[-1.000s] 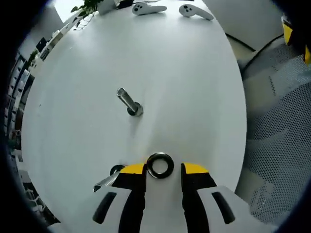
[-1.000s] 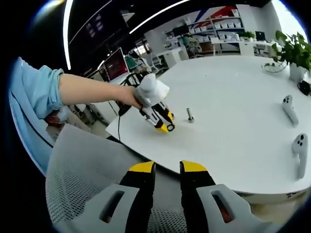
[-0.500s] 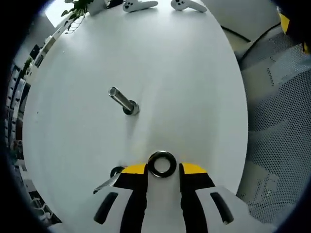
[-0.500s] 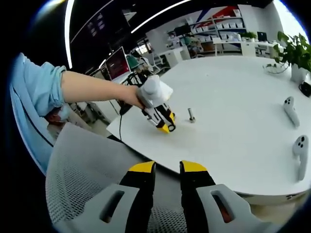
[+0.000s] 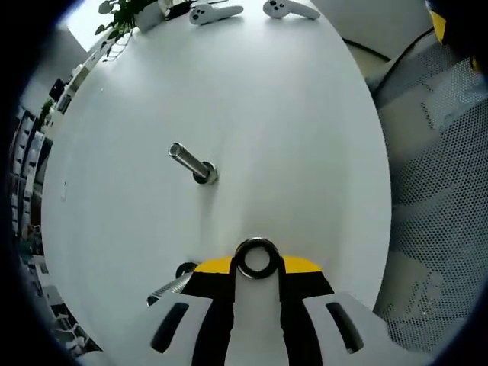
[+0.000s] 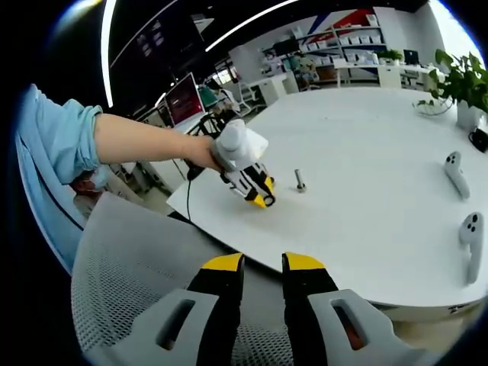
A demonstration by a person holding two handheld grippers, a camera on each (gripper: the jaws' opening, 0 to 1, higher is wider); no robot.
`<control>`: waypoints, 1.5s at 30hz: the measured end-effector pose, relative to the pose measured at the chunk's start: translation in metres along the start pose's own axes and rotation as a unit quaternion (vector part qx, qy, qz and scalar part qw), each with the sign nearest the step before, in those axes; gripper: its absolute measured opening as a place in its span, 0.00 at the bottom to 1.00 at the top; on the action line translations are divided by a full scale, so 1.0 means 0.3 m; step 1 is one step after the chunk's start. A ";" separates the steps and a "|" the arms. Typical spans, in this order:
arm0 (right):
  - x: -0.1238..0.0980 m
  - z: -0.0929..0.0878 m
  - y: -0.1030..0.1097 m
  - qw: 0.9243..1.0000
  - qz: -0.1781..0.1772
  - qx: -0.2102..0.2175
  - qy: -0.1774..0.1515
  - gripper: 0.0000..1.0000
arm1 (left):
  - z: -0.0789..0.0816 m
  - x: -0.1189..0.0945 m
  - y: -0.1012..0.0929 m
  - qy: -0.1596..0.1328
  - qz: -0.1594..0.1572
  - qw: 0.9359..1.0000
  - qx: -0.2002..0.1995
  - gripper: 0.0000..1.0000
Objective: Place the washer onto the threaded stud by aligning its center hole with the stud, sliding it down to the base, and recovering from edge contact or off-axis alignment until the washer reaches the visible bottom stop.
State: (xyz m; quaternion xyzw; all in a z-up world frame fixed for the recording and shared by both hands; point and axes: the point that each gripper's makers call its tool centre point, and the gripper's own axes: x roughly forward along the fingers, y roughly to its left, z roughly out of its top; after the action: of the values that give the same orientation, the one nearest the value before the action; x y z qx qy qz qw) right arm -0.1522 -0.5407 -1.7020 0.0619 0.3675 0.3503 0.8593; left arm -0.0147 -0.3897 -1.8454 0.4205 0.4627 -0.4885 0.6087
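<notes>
Here the big white round table [image 5: 305, 137] takes most of the left gripper view, w/ a grey mesh chair [image 5: 435, 191] beside its edge at the right side of the view. In the right gripper view the same table [image 6: 381, 198] is seen from further away, w/ an office room behind it, and a mesh chair back [image 6: 130, 282] lies just under the right gripper [image 6: 261, 267]; its yellow-tipped jaws stand a little apart, a narrow gap btw them, and they hold nothing. A person's arm w/ a light blue sleeve [image 6: 53, 145] reaches over the table edge and carries the left gripper [image 6: 263, 200], which is near the stud [image 6: 300, 181]. In the left gripper view the left gripper [image 5: 257, 265] has its jaws pressed on both sides of the washer [image 5: 257, 258], a dark metal ring, held above the table. The threaded stud [image 5: 191, 162] stands on the table well apart from the washer, up and to the left in the view. Two white controllers [image 5: 244, 11] lie at the far edge, also a potted plant [image 5: 126, 14]
</notes>
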 end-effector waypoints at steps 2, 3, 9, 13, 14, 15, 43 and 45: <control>0.000 0.000 0.000 1.000 0.000 0.000 0.000 0.22 | -0.003 -0.013 -0.001 -0.004 0.003 1.000 -0.007 0.19; 0.000 0.000 0.000 1.000 0.000 0.000 0.000 0.22 | -0.003 -0.021 -0.003 -0.006 0.004 1.000 -0.010 0.19; 0.001 0.000 0.001 1.000 0.001 -0.002 0.001 0.22 | -0.021 -0.090 -0.010 -0.025 0.011 0.999 -0.034 0.19; 0.000 -0.001 0.001 1.000 0.002 -0.002 0.001 0.22 | -0.046 -0.147 -0.012 -0.035 0.023 0.998 -0.049 0.19; 0.000 -0.001 0.001 1.000 0.002 -0.002 0.001 0.22 | -0.053 -0.160 -0.014 -0.037 0.026 0.998 -0.052 0.19; 0.000 0.000 0.000 1.000 0.001 -0.001 0.000 0.22 | -0.055 -0.172 -0.017 -0.039 0.028 0.997 -0.055 0.19; -0.008 0.009 -0.006 1.000 -0.007 0.011 -0.015 0.22 | -0.009 -0.276 0.178 -0.046 0.082 0.994 -0.062 0.19; -0.008 0.010 -0.009 1.000 -0.009 0.012 -0.016 0.22 | -0.014 -0.252 0.182 -0.035 0.080 0.995 -0.052 0.19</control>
State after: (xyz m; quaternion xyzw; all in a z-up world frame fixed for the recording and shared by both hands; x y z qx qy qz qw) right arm -0.1498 -0.5438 -1.6992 0.0746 0.3580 0.3375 0.8674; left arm 0.0313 -0.3609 -1.7694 0.4067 0.4312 -0.4278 0.6824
